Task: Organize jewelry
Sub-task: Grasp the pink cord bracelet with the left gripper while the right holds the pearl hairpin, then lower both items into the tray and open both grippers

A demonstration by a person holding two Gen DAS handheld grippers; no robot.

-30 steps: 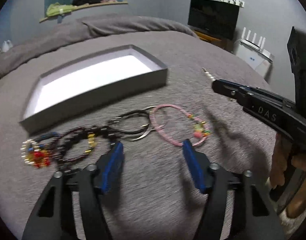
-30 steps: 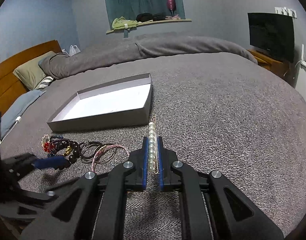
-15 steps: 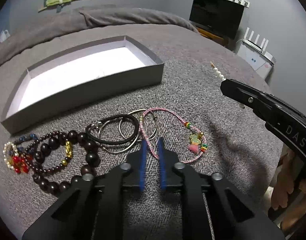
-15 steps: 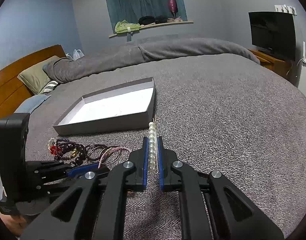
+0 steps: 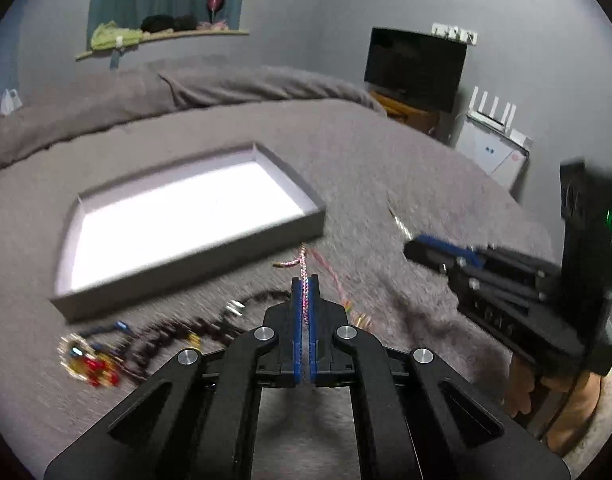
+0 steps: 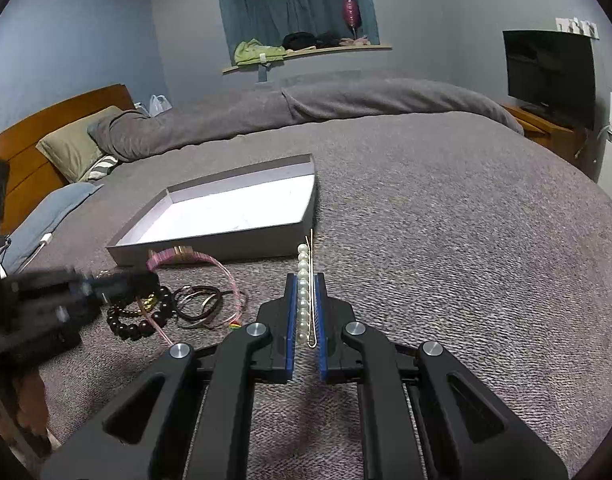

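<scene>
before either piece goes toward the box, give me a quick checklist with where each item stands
1. Left gripper shut on the pink bracelet: ok, its jaws have just closed on the cord.
2. Bracelet free of the other jewelry: cannot tell, its loop hangs down toward the hoops.
3. Right gripper shut on the pearl hair pin: ok.
4. Box open and bare inside: ok.
5. Dark bead bracelet left on the bed: ok.
</scene>
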